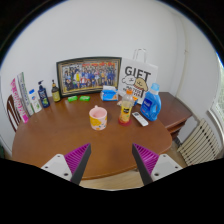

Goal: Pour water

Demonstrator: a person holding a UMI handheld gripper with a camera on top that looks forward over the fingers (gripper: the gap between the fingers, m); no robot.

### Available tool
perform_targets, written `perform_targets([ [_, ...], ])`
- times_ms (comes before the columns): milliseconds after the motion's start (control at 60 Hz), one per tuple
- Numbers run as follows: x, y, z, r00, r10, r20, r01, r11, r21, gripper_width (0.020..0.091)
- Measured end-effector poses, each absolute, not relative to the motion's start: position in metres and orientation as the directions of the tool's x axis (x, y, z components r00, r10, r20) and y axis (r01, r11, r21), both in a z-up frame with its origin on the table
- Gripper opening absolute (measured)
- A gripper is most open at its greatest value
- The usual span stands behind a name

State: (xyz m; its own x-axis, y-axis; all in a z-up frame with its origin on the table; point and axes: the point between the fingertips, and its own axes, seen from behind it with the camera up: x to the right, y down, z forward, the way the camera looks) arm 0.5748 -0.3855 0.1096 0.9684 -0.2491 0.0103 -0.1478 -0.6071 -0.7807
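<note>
I'm hovering the gripper (pixel 110 160) wide open and empty (nothing poured yet, I judge); the cup (pixel 98 118) and bottle (pixel 125 112) are sitting well beyond the fingers on the table (pixel 60 135)

Framed photo (pixel 88 75), gift bag (pixel 138 75), detergent bottle (pixel 151 102)

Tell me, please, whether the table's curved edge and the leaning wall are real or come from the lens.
Gripper view: wide-angle distortion bows the wooden table and bends the wall lines outward; the framed photo near the middle looks nearly straight. The open gripper has its fingers splayed towards the sides. Light is even, with soft shadows under the cup.
</note>
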Motion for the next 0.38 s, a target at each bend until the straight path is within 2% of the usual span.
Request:
perform_targets([
  [300,0.542,-0.432,0.114,0.969,-0.242,0.037,-0.124,-0.613,-0.78,0.0858],
  [383,0.548,-0.431,0.125,0.968,-0.242,0.073,-0.089,-0.599,-0.796,0.0854],
])
